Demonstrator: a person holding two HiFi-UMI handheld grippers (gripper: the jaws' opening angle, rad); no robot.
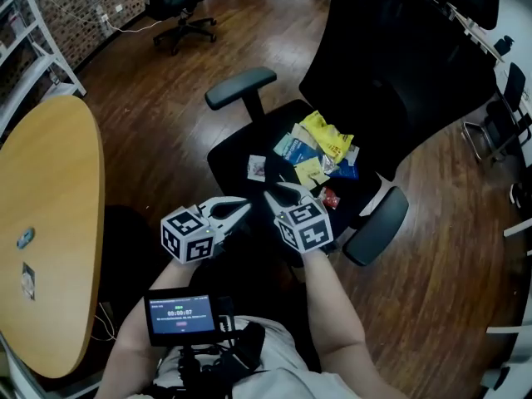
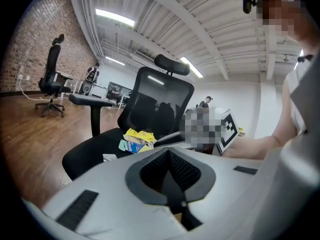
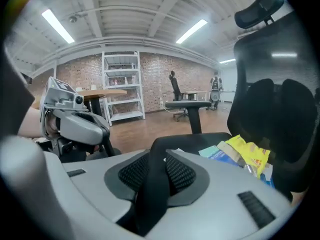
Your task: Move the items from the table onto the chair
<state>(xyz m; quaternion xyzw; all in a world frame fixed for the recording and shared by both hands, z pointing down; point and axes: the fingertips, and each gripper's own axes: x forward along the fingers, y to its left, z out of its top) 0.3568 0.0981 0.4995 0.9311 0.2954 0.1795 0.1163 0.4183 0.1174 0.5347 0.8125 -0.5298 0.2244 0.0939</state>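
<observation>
In the head view, a heap of snack packets point(image 1: 320, 150) and a small card point(image 1: 256, 168) are seen on the chair seat point(image 1: 233, 150). A small blue item point(image 1: 26, 238) and a small packet point(image 1: 28, 280) lie on the wooden surface point(image 1: 58, 181).

In the left gripper view, the left gripper point(image 2: 170, 152) is shown closed, with nothing held.

In the right gripper view, the right gripper point(image 3: 162, 146) is shown with its jaws apart and empty, pointed at the packets.

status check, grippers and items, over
left gripper shut, empty; right gripper fingers apart, empty. packets piled on chair; two small items on table. nothing blocking.
</observation>
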